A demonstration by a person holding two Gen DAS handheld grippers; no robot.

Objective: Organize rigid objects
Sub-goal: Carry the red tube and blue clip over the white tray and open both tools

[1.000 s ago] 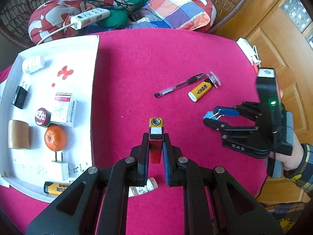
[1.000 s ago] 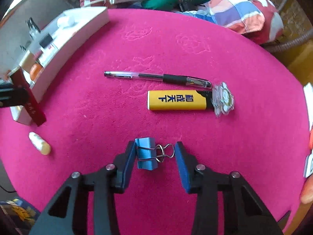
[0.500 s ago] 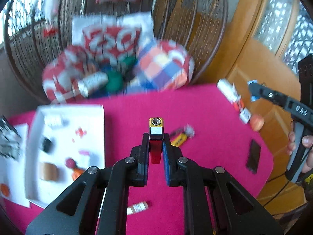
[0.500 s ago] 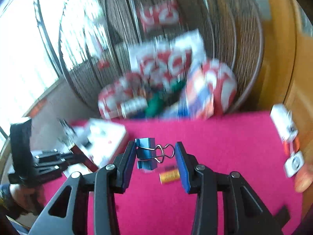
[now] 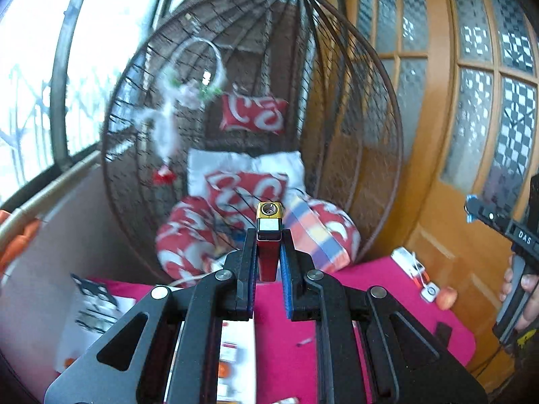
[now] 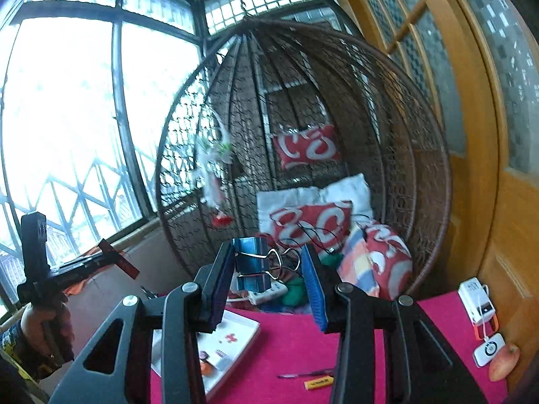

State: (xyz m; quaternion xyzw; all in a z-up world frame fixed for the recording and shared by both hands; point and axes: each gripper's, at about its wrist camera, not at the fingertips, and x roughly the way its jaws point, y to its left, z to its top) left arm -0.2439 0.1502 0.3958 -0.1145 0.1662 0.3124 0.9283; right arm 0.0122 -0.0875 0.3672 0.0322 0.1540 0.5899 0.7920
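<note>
Two grippers, each loaded, both held high above the pink surface (image 6: 363,343) and aimed roughly level toward the wicker hanging chair (image 6: 370,107). Left gripper (image 5: 268,256): jaws nearly closed, clamped on the flat sides of a red lighter (image 5: 268,252) with its gold cap pointing forward, so the slim body sits square and shouldn't twist. Right gripper (image 6: 267,269): jaws partway open, pinching a blue binder clip (image 6: 251,262) end to end, the clip body against the left pad and the wire handles reaching to the right pad; that length explains the wider gap. White tray (image 6: 242,333) lies low on the left of the surface with several small items already in it, likely the sorting destination. Pen (image 6: 303,375) and yellow lighter (image 6: 318,383) lie loose on the cloth, apparently not yet sorted. Both carried items well clear of tray and surface.
</note>
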